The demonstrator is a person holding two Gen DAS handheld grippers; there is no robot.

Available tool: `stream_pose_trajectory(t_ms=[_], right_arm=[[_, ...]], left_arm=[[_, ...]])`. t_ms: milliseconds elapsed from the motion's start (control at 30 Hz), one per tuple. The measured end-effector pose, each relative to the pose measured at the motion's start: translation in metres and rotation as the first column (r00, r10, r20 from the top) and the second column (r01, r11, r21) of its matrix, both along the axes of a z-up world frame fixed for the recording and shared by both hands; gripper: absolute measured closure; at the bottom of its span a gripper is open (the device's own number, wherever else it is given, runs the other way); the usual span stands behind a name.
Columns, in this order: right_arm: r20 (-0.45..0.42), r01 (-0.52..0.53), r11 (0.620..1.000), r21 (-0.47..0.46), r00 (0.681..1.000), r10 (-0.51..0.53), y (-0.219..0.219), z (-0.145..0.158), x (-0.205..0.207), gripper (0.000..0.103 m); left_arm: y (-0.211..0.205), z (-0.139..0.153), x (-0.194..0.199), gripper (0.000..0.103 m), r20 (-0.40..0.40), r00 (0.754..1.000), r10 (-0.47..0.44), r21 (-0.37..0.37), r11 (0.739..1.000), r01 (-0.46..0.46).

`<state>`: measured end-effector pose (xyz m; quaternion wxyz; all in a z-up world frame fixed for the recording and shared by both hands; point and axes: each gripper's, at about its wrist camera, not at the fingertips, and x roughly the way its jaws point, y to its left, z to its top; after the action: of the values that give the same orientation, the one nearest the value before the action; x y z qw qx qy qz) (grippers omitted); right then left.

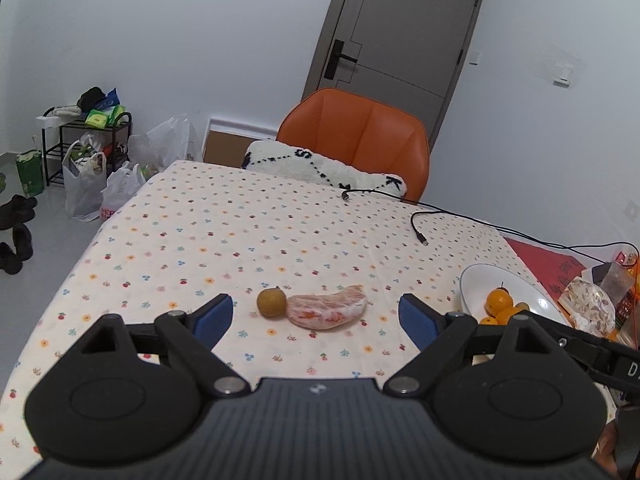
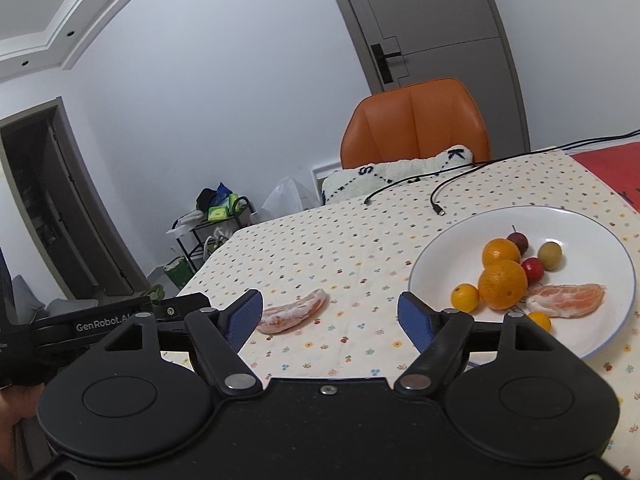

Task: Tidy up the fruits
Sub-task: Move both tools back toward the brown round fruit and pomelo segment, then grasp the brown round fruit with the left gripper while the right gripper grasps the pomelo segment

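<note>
Both the left gripper (image 1: 316,312) and right gripper (image 2: 330,316) are spread wide and empty above the table; a pomelo wedge (image 1: 327,311) touches a small brown fruit (image 1: 271,301) on the tablecloth (image 1: 224,232), while oranges (image 2: 502,284) and another wedge (image 2: 566,299) sit in the white plate (image 2: 592,240)

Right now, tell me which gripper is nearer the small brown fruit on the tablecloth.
Left. The left gripper faces the brown fruit, open, just short of it. The right gripper sits further right, near the plate.
</note>
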<state>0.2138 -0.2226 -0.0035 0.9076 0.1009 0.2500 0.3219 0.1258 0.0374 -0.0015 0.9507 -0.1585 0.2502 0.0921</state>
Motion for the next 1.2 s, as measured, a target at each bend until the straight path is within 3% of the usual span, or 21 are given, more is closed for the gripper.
stream_pose_trajectory(t_ms=[400, 867, 1200], right_arm=[[-0.014, -0.042, 0.999, -0.022, 0.999, 0.042, 0.021, -0.003, 0.005, 0.029], [-0.006, -0.091, 0.993, -0.074, 0.996, 0.091, 0.048, 0.001, 0.027, 0.012], [-0.032, -0.147, 0.982, -0.117, 0.989, 0.144, 0.073, -0.004, 0.047, 0.01]], left_arm=[[0.017, -0.009, 0.001, 0.014, -0.009, 1.0, 0.024, -0.01, 1.0, -0.024], [0.035, -0.032, 0.02, 0.017, -0.036, 0.999, 0.035, -0.027, 0.999, -0.036], [0.045, -0.043, 0.039, 0.033, -0.068, 0.997, 0.046, -0.038, 0.998, -0.048]])
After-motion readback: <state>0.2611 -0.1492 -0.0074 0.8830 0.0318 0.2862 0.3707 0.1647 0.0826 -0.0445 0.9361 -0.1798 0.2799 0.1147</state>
